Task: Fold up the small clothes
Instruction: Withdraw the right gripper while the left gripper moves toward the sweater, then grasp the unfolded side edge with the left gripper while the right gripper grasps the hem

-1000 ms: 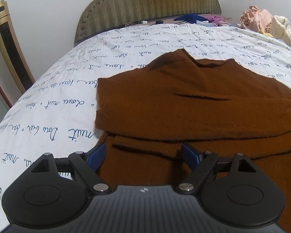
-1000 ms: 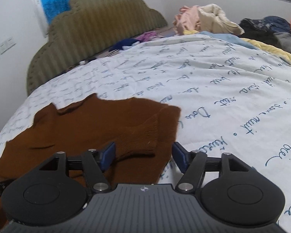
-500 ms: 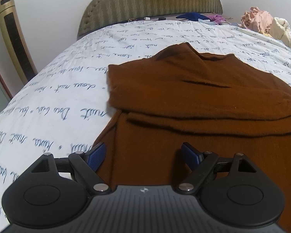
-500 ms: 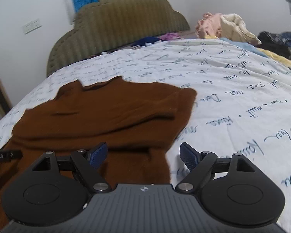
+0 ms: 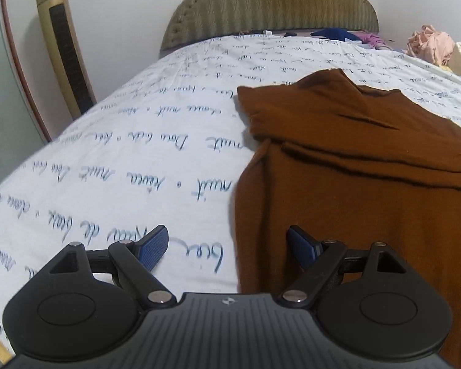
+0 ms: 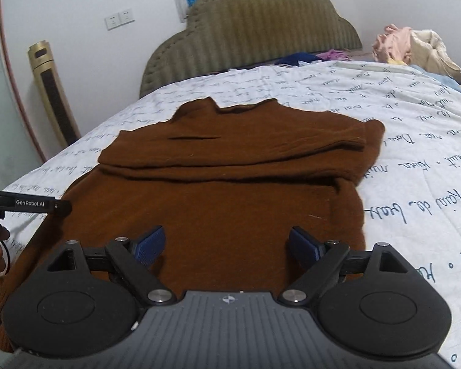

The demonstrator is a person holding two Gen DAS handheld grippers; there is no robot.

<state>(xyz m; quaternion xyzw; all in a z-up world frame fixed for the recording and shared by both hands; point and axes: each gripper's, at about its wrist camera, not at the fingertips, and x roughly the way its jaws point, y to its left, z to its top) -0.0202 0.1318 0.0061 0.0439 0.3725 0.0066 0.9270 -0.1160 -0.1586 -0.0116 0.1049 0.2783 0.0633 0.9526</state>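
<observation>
My left gripper is spread wide and empty; the left edge of the brown sweater runs between its fingers toward 12 o'clock. My right gripper has just been opening and grasps nothing, with the sweater's lower part under it. The sweater lies flat on the bedsheet, sleeves folded across, its long axis toward 12 o'clock. No container is here.
</observation>
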